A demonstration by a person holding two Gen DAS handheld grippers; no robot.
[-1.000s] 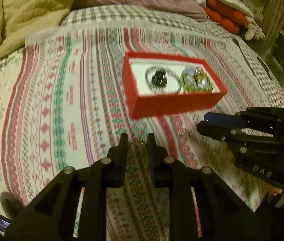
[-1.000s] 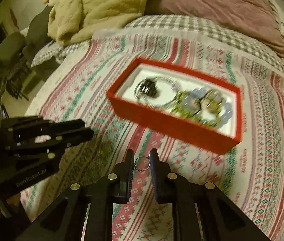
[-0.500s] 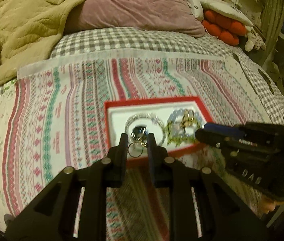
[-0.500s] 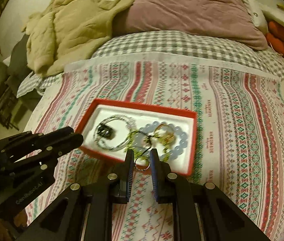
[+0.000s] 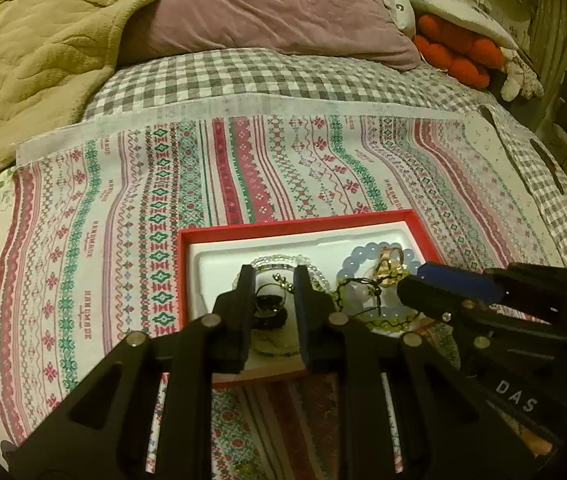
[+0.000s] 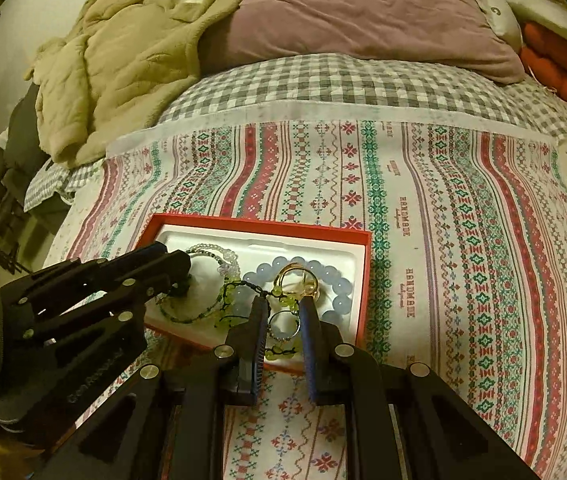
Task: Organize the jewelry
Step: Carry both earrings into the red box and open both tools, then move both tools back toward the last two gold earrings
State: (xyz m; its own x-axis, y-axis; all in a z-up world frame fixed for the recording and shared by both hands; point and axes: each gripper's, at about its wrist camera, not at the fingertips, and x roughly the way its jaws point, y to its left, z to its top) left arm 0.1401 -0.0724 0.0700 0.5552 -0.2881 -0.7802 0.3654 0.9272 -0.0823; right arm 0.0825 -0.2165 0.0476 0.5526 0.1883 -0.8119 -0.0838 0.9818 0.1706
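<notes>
A red box (image 5: pixel 295 227) with a white liner lies on the patterned cloth, also seen as the red box (image 6: pixel 259 222) in the right wrist view. Inside are a clear bead bracelet (image 6: pixel 219 250), a blue bead bracelet (image 6: pixel 339 284), gold rings (image 6: pixel 297 276) and a green bead chain (image 6: pixel 231 292). My left gripper (image 5: pixel 274 276) hangs over the box's left half, shut on a small hoop (image 5: pixel 269 300) with a gold bit. My right gripper (image 6: pixel 283 304) is over the box's near right part, shut on a small silver hoop (image 6: pixel 283 325). Each gripper shows in the other's view: right gripper (image 5: pixel 415 292), left gripper (image 6: pixel 175 264).
The box sits on a striped patterned cloth (image 5: pixel 123 200) spread over a checked sheet (image 5: pixel 243 76). An olive blanket (image 5: pixel 35 40), a mauve pillow (image 5: pixel 275 4) and orange cushions (image 5: pixel 459 48) lie at the back. The bed's edge falls away at the left in the right wrist view.
Both grippers have moved forward from the cloth in front of the box to over the box, each still carrying its small hoop. The box now lies under the fingertips.
</notes>
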